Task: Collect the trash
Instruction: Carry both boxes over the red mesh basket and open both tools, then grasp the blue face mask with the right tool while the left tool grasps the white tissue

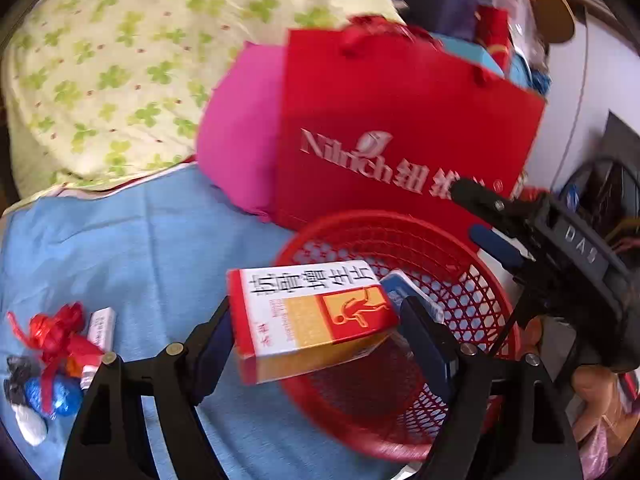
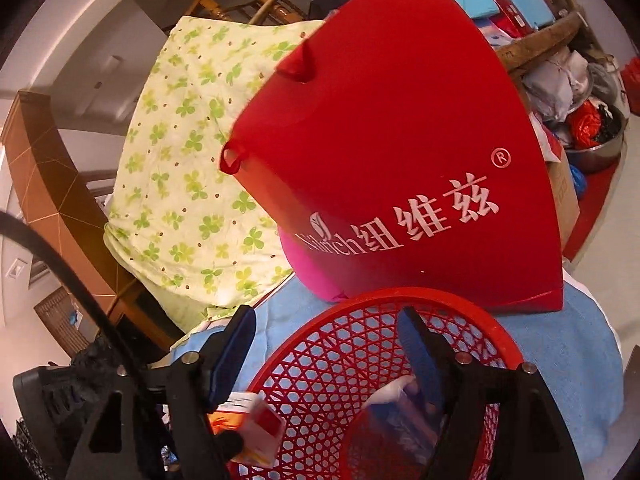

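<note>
My left gripper (image 1: 320, 340) is shut on a red, white and yellow medicine box (image 1: 312, 312), held tilted over the near rim of a red mesh basket (image 1: 400, 220). A blue-and-white packet (image 1: 404, 288) lies inside the basket. My right gripper (image 1: 474, 214) comes in from the right above the basket's far side. In the right wrist view its blue-padded jaws (image 2: 326, 352) stand open over the basket (image 2: 400, 294) with nothing between them. The packet (image 2: 400, 408) is below its right finger, and the medicine box (image 2: 256, 428) shows at bottom left.
More trash (image 1: 52, 360) lies at the left on the blue cloth (image 1: 140, 240): red ribbon, a blue wrapper, small white tubes. A red paper bag (image 1: 400, 120) and a pink cushion (image 1: 240, 140) stand behind the basket, beside a clover-print quilt (image 1: 120, 60). Clutter fills the far right.
</note>
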`<state>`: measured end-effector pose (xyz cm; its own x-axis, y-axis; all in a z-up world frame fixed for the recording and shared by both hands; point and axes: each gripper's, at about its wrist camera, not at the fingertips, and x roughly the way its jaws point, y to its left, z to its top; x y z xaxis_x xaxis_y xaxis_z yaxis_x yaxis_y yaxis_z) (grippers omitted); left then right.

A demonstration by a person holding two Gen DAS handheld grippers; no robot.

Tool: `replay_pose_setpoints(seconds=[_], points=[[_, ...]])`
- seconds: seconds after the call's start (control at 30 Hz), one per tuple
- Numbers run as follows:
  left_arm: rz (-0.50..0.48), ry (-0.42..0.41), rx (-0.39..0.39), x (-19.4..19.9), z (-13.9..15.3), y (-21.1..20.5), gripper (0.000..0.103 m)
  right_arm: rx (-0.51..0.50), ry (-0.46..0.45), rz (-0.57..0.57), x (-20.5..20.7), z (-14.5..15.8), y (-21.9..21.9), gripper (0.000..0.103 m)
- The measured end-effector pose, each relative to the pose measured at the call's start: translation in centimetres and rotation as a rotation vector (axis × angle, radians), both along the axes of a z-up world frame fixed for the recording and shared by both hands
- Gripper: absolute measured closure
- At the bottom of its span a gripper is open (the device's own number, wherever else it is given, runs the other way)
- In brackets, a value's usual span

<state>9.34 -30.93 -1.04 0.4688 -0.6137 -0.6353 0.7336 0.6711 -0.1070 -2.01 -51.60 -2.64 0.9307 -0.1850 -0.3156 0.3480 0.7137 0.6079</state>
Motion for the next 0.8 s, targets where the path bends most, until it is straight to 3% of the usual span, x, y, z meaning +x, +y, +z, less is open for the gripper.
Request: replay_pose_setpoints(seconds=[0.17,0.27,0.4,0.57,0.67,0.8], points=[[0.048,0.031,-0.066,0.7,1.3,2.6,0.02,-0.07,-0.044,0.016,-0.4,0.9,1.9,0.027],[0.047,0.031,-0.06,0.8,1.6,2.4,0.019,-0.095,-0.103,-0.014,-1.0,1.8,3.0,0.027],[0.081,-0.009,-0.045,0.7,1.7,5.4,0.019,-0.133,-0.163,-0.013,-1.4,2.7,4.2,0.027],[0.294,-0.014,0.013,2.0,-0.4,15.6,0.02,-0.244,-0.253,0.101,-1.7,4.1,7.4,0.027],[0.458,-0.022,0.094,2.6,-2.1,22.3,0.02,-0.321,-0.309,0.183,-2.1,4.8,10.4,0.027],[0.698,0.018,0.193,3.3,-4.1,31.2,0.02,-0.368,-0.283,0.364,-0.5,4.7,15.3,0.027]])
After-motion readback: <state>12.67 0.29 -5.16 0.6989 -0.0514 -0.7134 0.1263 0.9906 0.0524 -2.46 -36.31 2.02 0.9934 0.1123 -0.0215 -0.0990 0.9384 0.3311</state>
